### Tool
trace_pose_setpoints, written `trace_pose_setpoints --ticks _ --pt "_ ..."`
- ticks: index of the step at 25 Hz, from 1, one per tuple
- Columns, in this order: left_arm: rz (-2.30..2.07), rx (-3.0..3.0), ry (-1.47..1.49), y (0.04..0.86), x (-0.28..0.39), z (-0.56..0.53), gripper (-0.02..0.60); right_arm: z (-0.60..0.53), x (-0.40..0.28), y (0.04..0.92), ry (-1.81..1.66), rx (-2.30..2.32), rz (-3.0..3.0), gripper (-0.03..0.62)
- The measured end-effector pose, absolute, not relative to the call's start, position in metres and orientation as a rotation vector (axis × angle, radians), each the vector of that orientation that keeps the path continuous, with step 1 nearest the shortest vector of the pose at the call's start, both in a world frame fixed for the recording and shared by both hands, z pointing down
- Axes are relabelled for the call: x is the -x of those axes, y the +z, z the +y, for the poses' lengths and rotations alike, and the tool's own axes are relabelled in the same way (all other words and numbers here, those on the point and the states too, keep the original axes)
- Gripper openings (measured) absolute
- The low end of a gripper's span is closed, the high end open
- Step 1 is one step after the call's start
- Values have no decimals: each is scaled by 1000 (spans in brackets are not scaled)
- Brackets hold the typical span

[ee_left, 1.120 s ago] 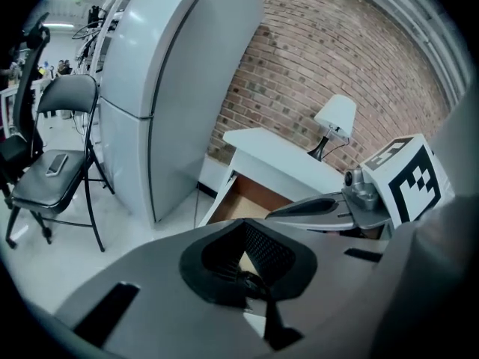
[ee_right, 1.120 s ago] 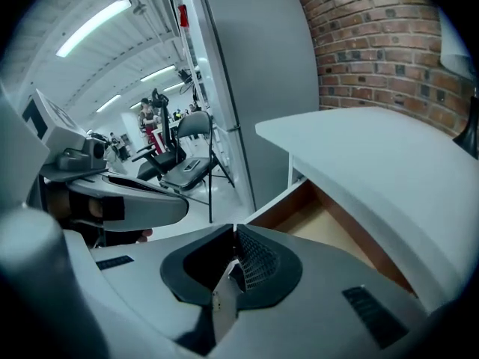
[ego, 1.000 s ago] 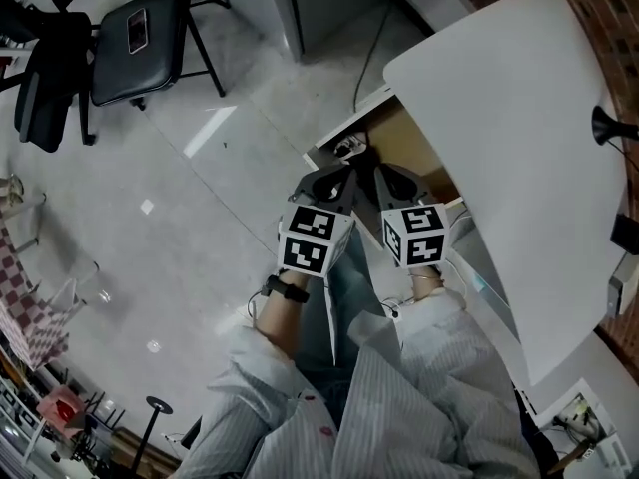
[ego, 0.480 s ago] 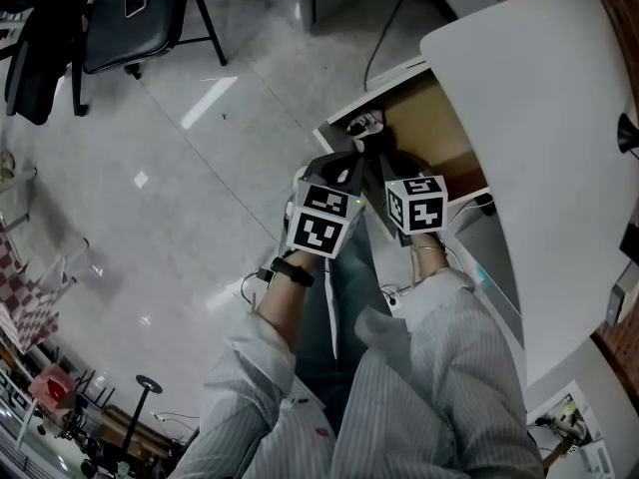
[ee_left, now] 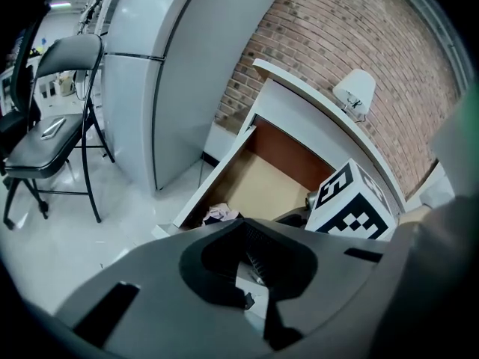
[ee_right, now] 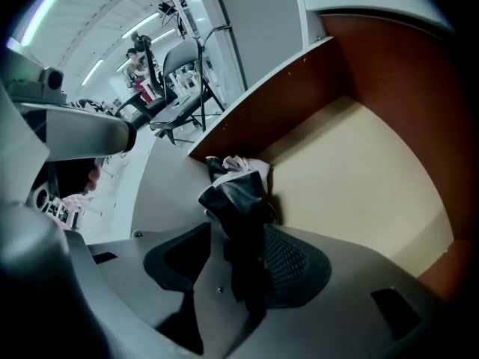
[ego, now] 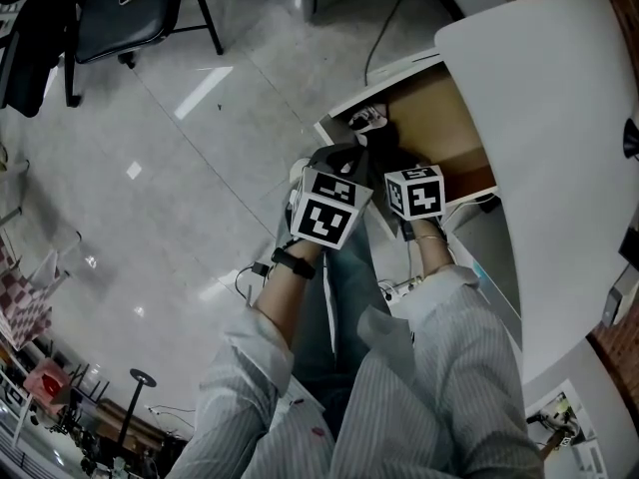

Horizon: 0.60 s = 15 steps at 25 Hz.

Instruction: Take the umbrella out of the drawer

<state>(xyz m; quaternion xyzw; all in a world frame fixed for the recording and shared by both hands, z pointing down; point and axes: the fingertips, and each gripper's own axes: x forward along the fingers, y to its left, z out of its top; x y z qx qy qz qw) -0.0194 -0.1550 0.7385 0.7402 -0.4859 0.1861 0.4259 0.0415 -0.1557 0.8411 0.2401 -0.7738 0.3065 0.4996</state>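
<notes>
The drawer point(ego: 439, 108) under the white desk stands pulled out, its pale floor mostly bare. A folded black umbrella point(ee_right: 236, 193) with a pinkish-white end lies in the drawer's front corner point(ego: 367, 120), and that end peeks out in the left gripper view point(ee_left: 218, 214). My right gripper point(ee_right: 239, 230) points steeply down over it. Its jaws have just been opening, and the umbrella's black body runs between them. My left gripper point(ee_left: 241, 226) hangs just outside the drawer's front point(ego: 334, 158), jaw tips together, nothing in them. The right gripper point(ego: 389, 153) is over the drawer's corner.
The white desk top point(ego: 559, 148) overhangs the drawer on the right. A black chair point(ego: 120, 8) stands on the tiled floor at the far left. A grey cabinet point(ee_left: 150, 73) rises beside the drawer, and a cable point(ego: 384, 28) runs down behind. The person's legs fill the foreground.
Both grippers have sunk toward the drawer's front corner. The right gripper now reaches over the umbrella, and more of the drawer's inside shows.
</notes>
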Motion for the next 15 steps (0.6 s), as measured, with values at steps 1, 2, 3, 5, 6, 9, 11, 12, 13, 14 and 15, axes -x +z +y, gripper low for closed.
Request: trace_pose_setpoints --ticks 1,2,3,5,6,9,11,12,13,14,15 --pt "-1214 -1853 465 739 20 -156 9 -156 -42 845 742 -574 -1862 227" --pt "-1215 -1854 463 739 21 -157 9 -155 -42 849 741 -570 -1850 243" --pt "-1217 -1853 461 740 22 -158 9 -155 -43 853 737 -566 -1838 254" --pt "-1221 -1850 457 740 24 -158 9 -153 -46 861 727 -558 -1807 273" --pt "-1222 -1850 455 740 26 -159 9 -153 -48 866 725 -553 -1790 280" --pt "-1221 -1853 455 741 29 -159 9 -154 -57 880 710 -559 -1734 284" --pt "-1219 -1855 458 742 31 -159 9 -158 -63 885 699 -566 -1700 284" --pt "-1217 -1855 459 743 31 -158 9 -158 -65 888 703 -565 -1690 284" --pt "-1215 -1853 460 744 31 -157 9 -159 -66 891 708 -561 -1683 283" --pt "-1214 -1848 461 746 32 -156 9 -159 -66 892 710 -553 -1680 282" --pt "-1215 -1843 461 747 32 -155 9 -159 -65 893 708 -542 -1680 282"
